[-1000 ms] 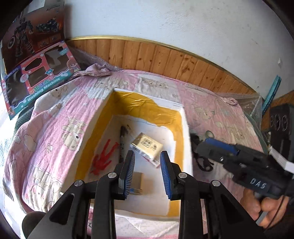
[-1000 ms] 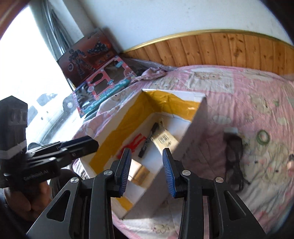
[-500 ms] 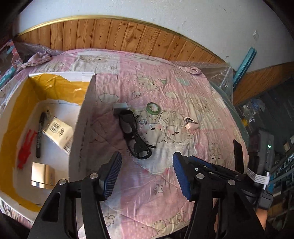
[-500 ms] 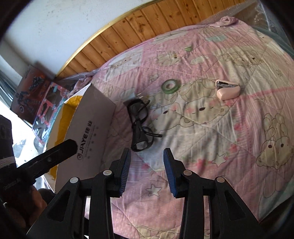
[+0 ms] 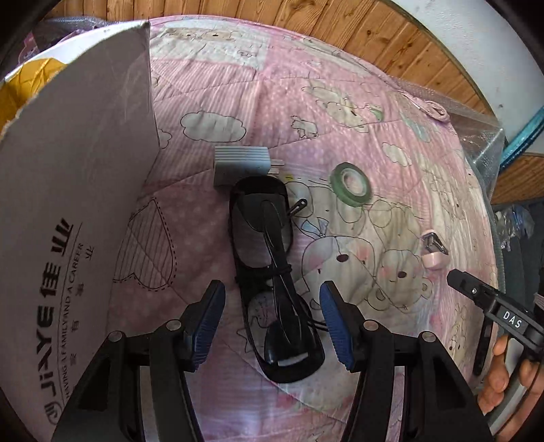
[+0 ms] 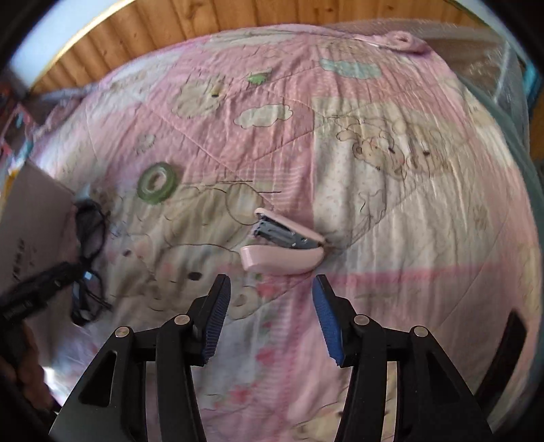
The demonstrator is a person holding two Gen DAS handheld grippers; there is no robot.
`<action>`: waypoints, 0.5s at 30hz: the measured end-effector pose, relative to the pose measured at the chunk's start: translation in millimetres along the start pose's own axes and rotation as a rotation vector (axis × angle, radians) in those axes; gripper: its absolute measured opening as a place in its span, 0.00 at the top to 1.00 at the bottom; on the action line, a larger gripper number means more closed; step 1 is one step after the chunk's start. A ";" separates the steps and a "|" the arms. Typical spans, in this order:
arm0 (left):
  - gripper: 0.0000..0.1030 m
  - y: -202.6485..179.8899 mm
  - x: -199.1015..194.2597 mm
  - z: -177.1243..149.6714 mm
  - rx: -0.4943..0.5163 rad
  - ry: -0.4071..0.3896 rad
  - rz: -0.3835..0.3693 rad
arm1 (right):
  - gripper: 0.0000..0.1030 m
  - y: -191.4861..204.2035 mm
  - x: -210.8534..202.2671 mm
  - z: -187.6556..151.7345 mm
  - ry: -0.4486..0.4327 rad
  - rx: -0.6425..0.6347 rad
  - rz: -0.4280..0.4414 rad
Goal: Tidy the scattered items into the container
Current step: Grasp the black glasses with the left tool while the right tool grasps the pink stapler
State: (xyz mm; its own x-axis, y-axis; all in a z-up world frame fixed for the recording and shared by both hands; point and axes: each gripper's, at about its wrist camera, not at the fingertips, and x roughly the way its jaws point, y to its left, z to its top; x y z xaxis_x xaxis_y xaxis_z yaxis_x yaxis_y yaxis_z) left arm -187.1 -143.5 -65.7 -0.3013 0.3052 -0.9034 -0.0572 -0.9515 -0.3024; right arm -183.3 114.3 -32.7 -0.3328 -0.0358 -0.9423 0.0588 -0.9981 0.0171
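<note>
Left wrist view, left to right. Cardboard box point(image 5: 68, 210), grey outer wall filling the left edge, rim torn, yellow lining showing at top left. Printed on the wall: "JiAYE", Chinese characters, and a smaller line ending "FAMILY AND A CAREER". Box wall stands near the left finger of the left gripper point(image 5: 272, 323); little room on that side.

Left gripper jaws released, wide apart, blue ribbed pads to either side of the black glasses point(image 5: 272, 272). Whether the pads touch the frame, cannot tell. Glasses lie folded on the quilt point(image 5: 210, 88), running away from the camera. Just past their far end, touching or nearly so, a small grey ribbed block point(image 5: 238, 163). To the right, a green tape roll point(image 5: 352, 183) lying flat, apart from the glasses. Further right, a pink stapler point(image 5: 433, 251), well apart, open quilt around it. At the right edge, the right gripper's black body with a white label "DAS", fingers of a hand point(image 5: 503, 377) around its handle.

Right wrist view, blurred. Right gripper point(image 6: 270, 306) jaws released, empty, hovering just short of the stapler point(image 6: 282, 248), which lies slightly open. Open quilt to its right.

Surface: pink quilt with cartoon bears and clouds. Wood panelling point(image 5: 340, 27) behind, white wall above.
</note>
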 end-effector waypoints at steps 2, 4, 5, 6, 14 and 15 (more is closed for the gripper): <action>0.43 2.7 8.5 2.5 -0.013 0.004 -0.001 | 0.47 1.6 12.5 6.2 0.014 -0.139 -0.059; 0.43 4.2 16.9 2.9 -0.019 0.011 0.001 | 0.44 4.1 22.5 10.4 0.012 -0.239 -0.048; 0.42 2.9 16.4 3.4 -0.010 -0.013 0.004 | 0.43 5.1 26.9 12.3 0.004 -0.270 -0.043; 0.42 0.5 17.3 4.2 0.004 -0.023 0.009 | 0.43 5.6 32.1 14.2 0.000 -0.292 -0.040; 0.63 -10.1 16.7 4.9 0.092 -0.042 -0.007 | 0.61 -34.4 27.3 22.0 0.025 0.131 0.367; 0.63 -10.4 14.9 3.1 0.094 -0.040 -0.016 | 0.61 -45.0 33.1 15.9 0.058 0.256 0.491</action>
State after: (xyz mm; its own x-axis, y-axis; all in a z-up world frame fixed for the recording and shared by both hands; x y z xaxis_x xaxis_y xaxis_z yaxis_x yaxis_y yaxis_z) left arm -193.9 -129.2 -75.1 -0.3375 0.3203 -0.8852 -0.1508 -0.9466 -0.2850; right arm -211.9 157.2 -59.3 -0.2710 -0.5043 -0.8199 -0.0387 -0.8454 0.5328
